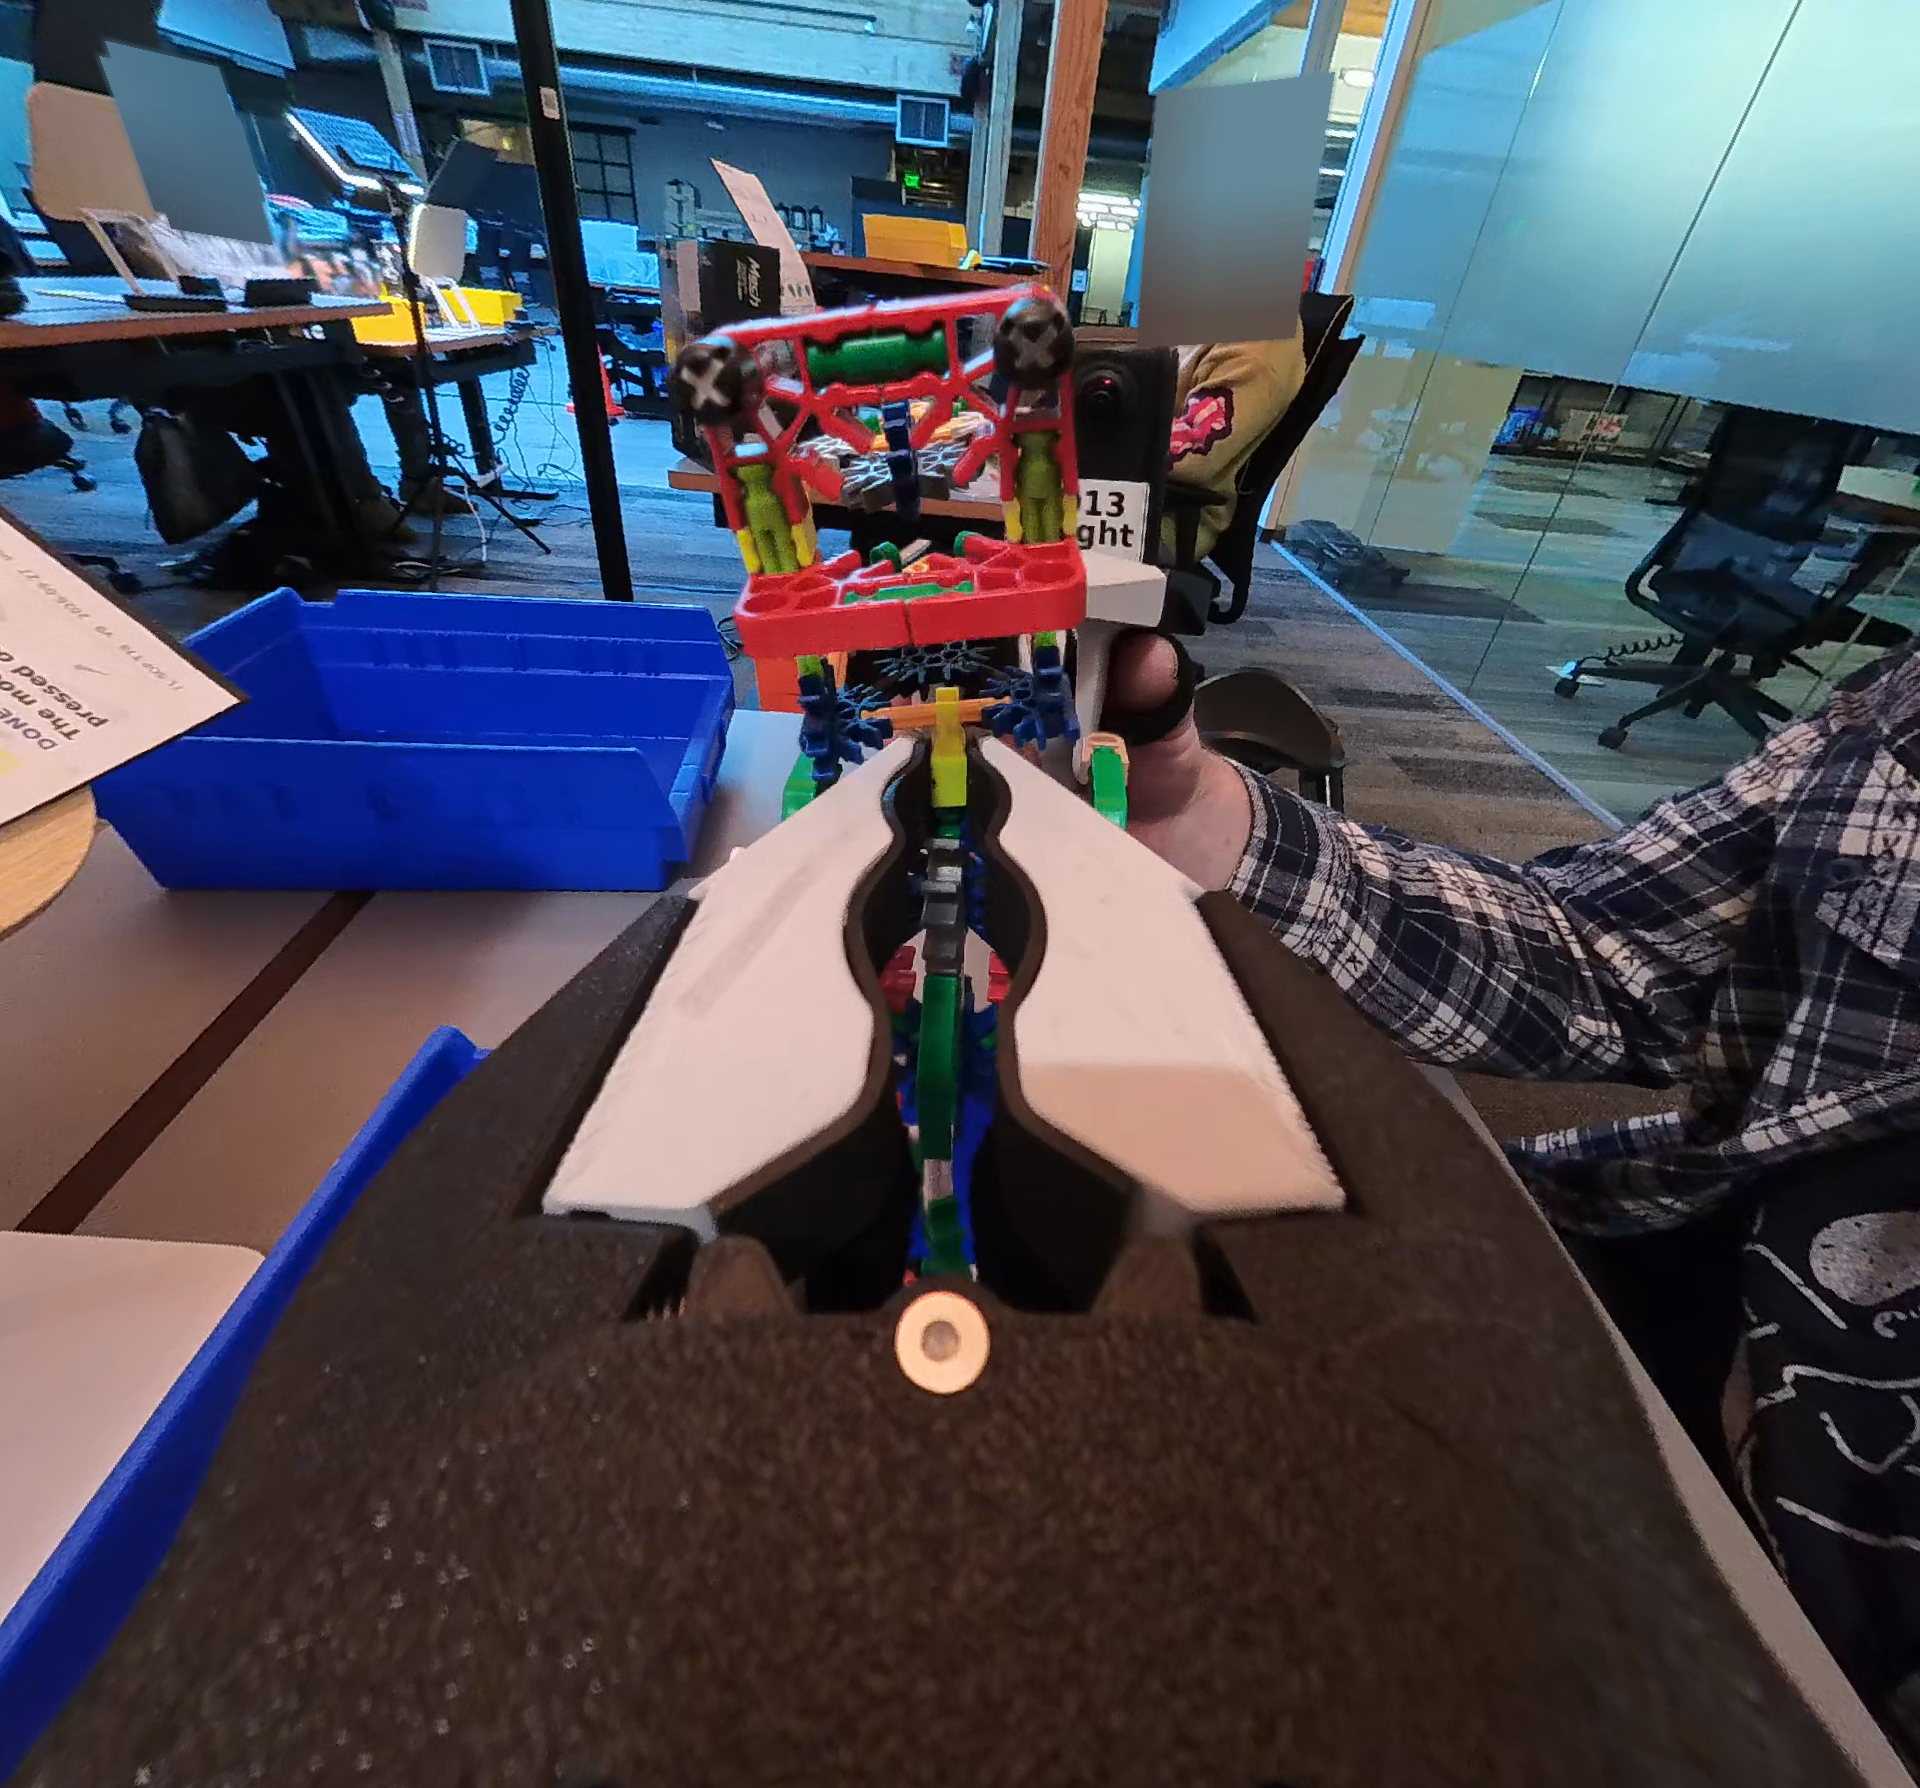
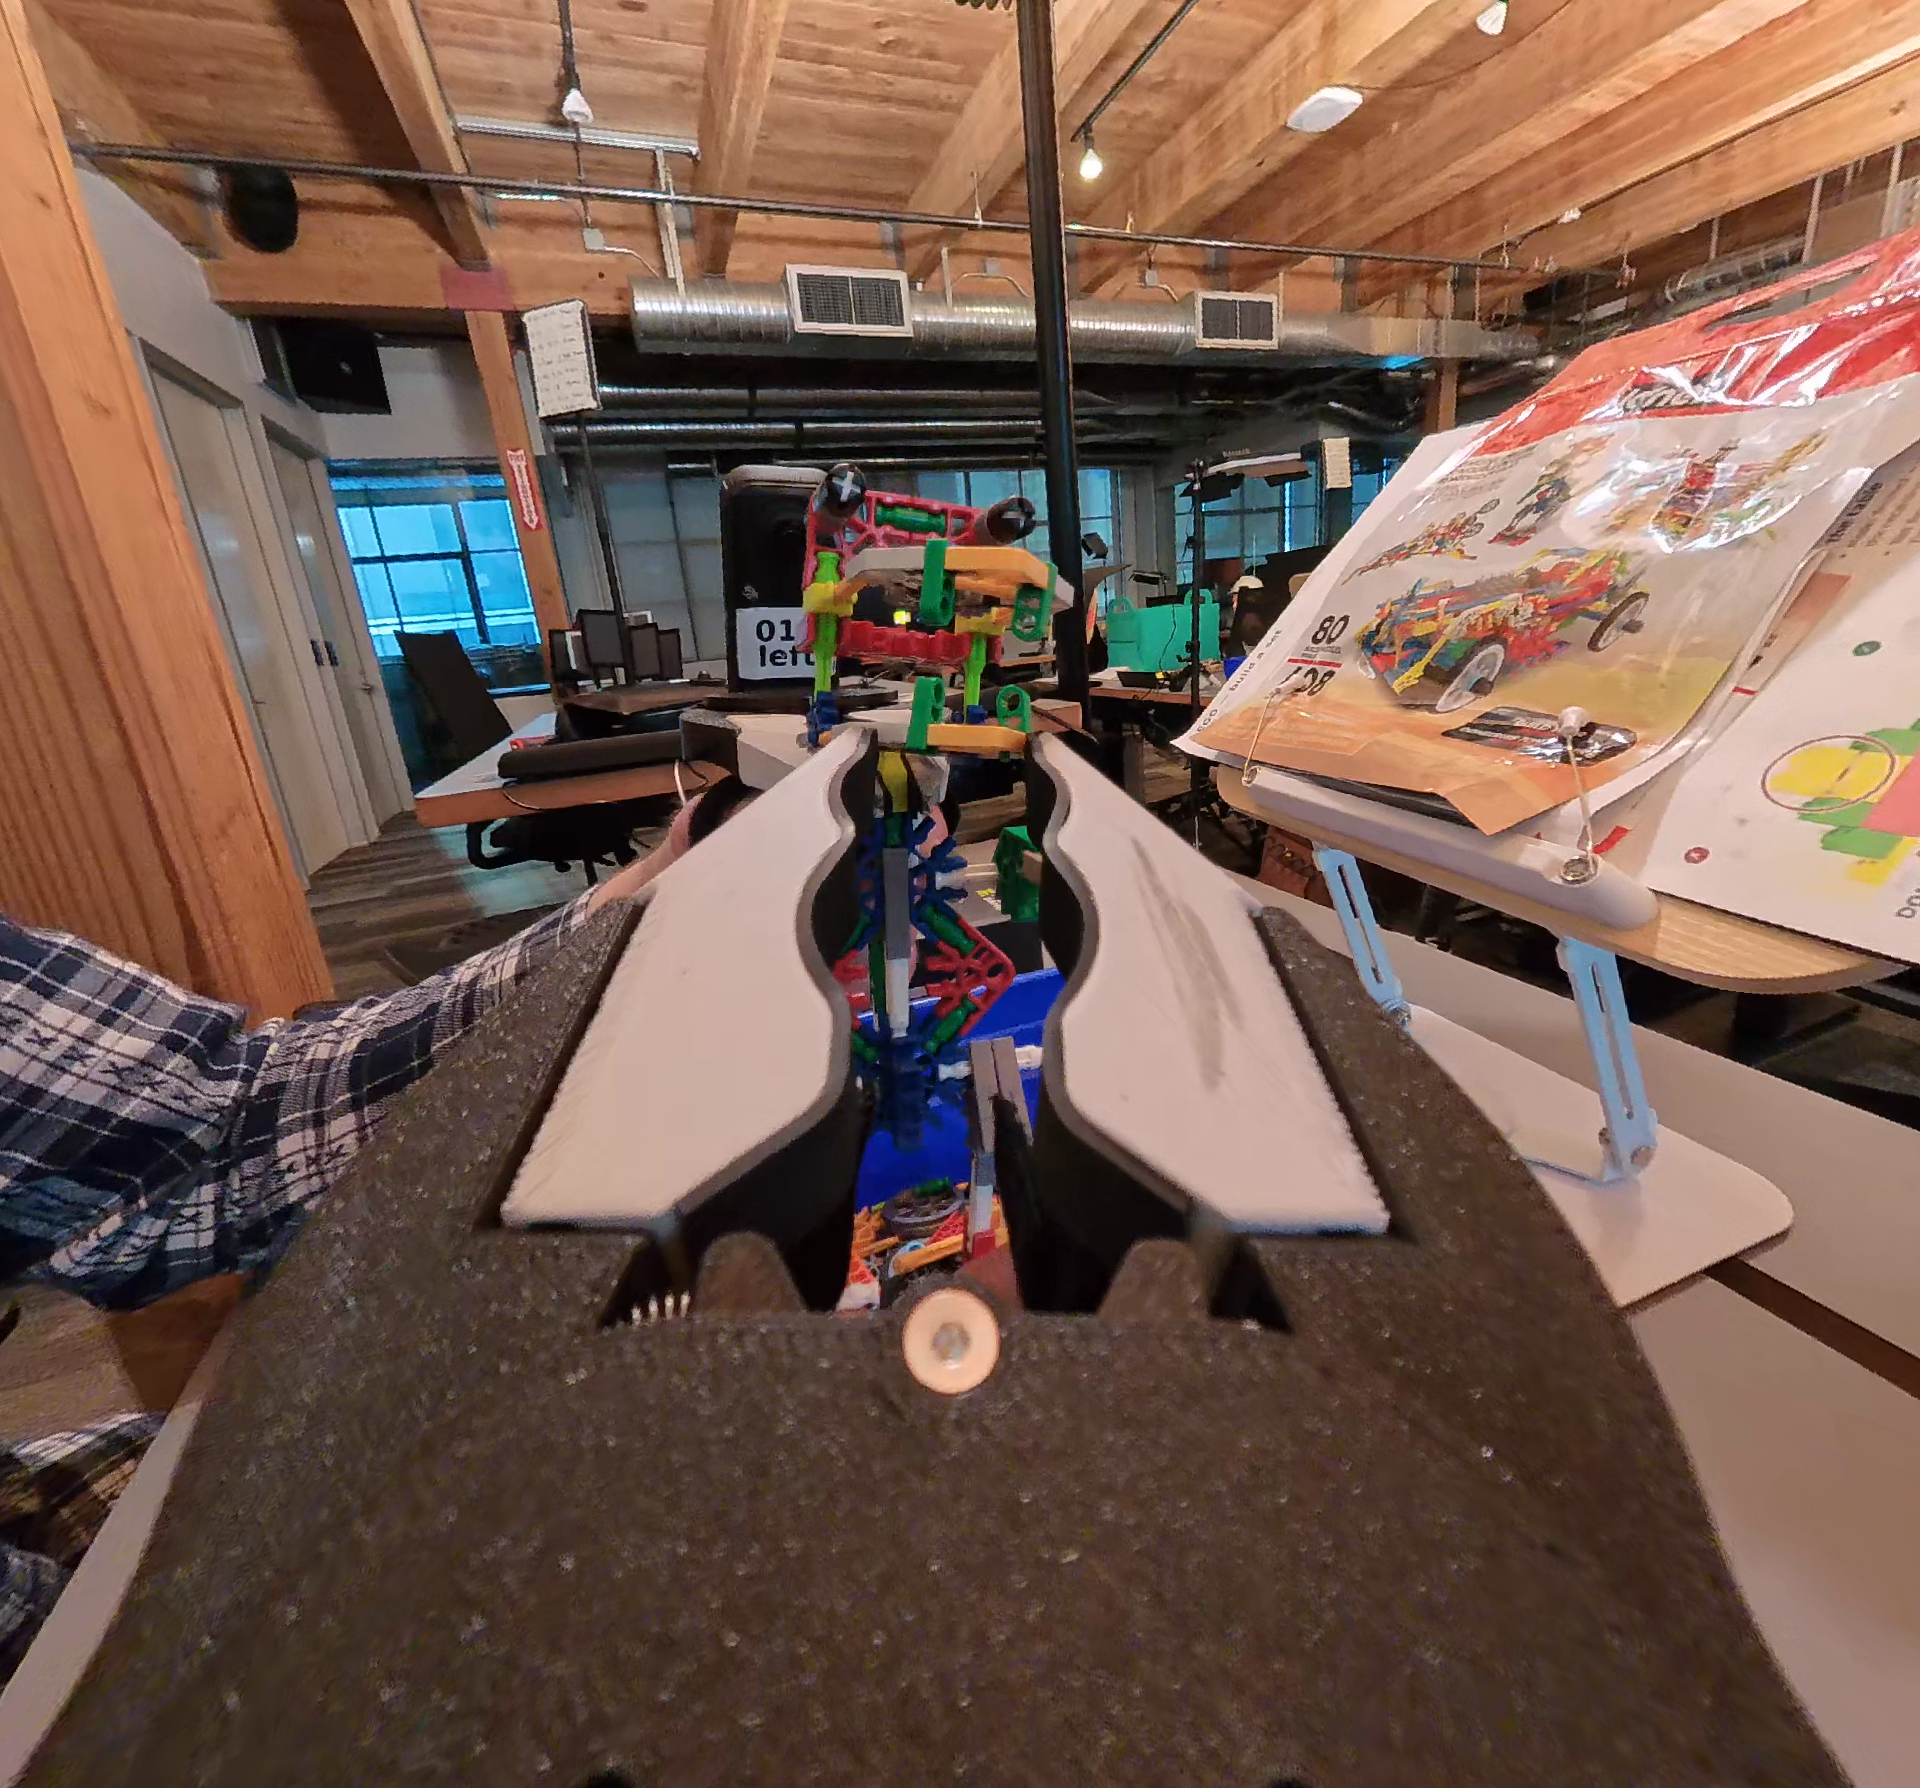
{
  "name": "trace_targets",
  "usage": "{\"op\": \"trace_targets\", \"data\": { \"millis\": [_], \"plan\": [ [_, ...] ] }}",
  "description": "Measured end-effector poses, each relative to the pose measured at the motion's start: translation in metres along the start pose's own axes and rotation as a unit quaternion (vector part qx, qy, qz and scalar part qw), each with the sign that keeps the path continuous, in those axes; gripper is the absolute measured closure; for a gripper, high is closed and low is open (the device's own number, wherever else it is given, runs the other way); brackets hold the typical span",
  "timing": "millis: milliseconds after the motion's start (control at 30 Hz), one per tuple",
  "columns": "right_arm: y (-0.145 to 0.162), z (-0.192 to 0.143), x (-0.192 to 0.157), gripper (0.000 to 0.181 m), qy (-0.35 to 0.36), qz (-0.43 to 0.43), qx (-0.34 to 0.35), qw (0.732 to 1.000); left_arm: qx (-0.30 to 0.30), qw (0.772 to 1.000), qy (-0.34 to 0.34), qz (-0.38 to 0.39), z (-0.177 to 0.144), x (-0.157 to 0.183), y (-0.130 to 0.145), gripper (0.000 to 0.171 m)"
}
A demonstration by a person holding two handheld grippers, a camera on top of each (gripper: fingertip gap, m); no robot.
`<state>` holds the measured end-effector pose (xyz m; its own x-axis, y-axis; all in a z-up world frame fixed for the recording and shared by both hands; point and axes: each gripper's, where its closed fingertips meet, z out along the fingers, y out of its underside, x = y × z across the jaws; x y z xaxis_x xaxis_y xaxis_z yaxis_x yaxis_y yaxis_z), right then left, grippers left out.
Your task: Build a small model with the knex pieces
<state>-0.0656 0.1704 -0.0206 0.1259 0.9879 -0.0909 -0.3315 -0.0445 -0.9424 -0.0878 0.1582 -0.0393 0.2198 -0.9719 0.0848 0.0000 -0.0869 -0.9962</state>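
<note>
In the left wrist view, the left tongs (image 1: 943, 772) are closed on the lower rods of a multicoloured rod-and-connector toy model (image 1: 904, 533), which is held upright above the grey tabletop (image 1: 229, 990), apparently so that both ends can be reached. Opposite them, the other gripper is gripped by a hand (image 1: 1164, 751) in a plaid sleeve (image 1: 1558, 959). In the right wrist view, the right tongs (image 2: 948, 751) are set narrowly about the same model (image 2: 914, 616) from the other side; whether its parts are truly pinched cannot be told. Below, a blue parts bin (image 2: 935, 1032) with loose pieces is seen. Another blue bin (image 1: 416, 741) lies farther off, and an instruction sheet is propped on a stand (image 2: 1558, 699), presumably for reference.
</note>
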Motion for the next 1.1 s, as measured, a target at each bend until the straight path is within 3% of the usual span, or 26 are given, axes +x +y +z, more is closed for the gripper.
{"op": "trace_targets", "data": {
  "millis": [167, 267, 400, 600, 767, 933, 1100],
  "plan": [
    [0.000, -0.001, 0.001, 0.150, -0.001, 0.001, 0.003, 1.000, 0.008, 1.000, -0.006, 0.005, -0.002, -0.002, -0.003, 0.168],
    [-0.001, -0.003, 0.001, 0.129, -0.009, 0.011, 0.009, 1.000, 0.017, 1.000, -0.002, 0.006, -0.004, 0.000, -0.006, 0.168],
    [0.012, 0.001, -0.001, 0.115, -0.021, 0.023, -0.023, 0.999, 0.019, 1.000, 0.001, 0.005, -0.002, 0.001, -0.007, 0.168],
    [0.030, 0.011, -0.010, 0.122, -0.041, 0.030, -0.059, 0.997, 0.017, 1.000, 0.021, 0.006, 0.003, 0.010, -0.004, 0.168],
    [0.023, 0.010, -0.011, 0.133, -0.041, 0.026, -0.043, 0.998, 0.012, 1.000, 0.023, 0.006, 0.005, 0.011, -0.004, 0.168],
    [0.008, 0.002, -0.015, 0.135, -0.032, 0.005, -0.044, 0.998, 0.008, 0.999, 0.031, 0.007, 0.015, 0.017, -0.013, 0.168],
    [-0.028, -0.015, -0.018, 0.133, 0.003, -0.025, -0.022, 0.999, -0.049, 0.997, 0.054, 0.040, 0.040, 0.030, -0.034, 0.167]
  ]
}}
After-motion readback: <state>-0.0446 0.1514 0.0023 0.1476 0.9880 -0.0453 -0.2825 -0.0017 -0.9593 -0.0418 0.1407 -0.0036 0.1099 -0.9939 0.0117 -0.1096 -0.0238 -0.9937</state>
